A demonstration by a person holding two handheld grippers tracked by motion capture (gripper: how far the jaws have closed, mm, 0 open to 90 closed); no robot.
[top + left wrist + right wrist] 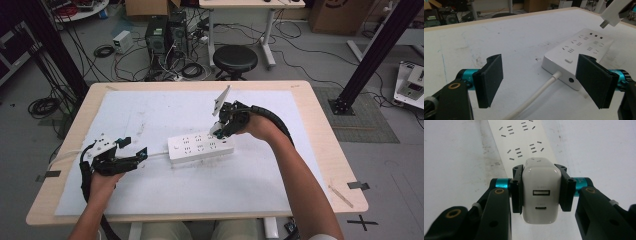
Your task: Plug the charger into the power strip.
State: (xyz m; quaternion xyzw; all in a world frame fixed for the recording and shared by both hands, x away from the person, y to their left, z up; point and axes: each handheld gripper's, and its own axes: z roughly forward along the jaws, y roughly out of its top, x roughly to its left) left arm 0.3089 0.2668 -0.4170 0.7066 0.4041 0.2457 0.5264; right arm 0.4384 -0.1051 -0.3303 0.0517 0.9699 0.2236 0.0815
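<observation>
A light wooden table (pixel 320 125) carries a large white sheet (pixel 165 190) that covers most of its top, leaving a bare wooden strip along every edge. The sheet shows faint scuffs and dark specks. Beyond the table's far edge, a round black stool (pixel 235 59) stands on the grey floor. To its left sit two dark computer towers (pixel 167 34) among tangled black cables (pixel 125 60), with a small white box (pixel 122 41) beside them. A white desk leg (pixel 268 37) rises behind the stool. Black metal frame posts stand at the far left (pixel 50 45) and far right (pixel 375 50). A black tape cross (pixel 363 221) marks the floor near the table's near right corner
</observation>
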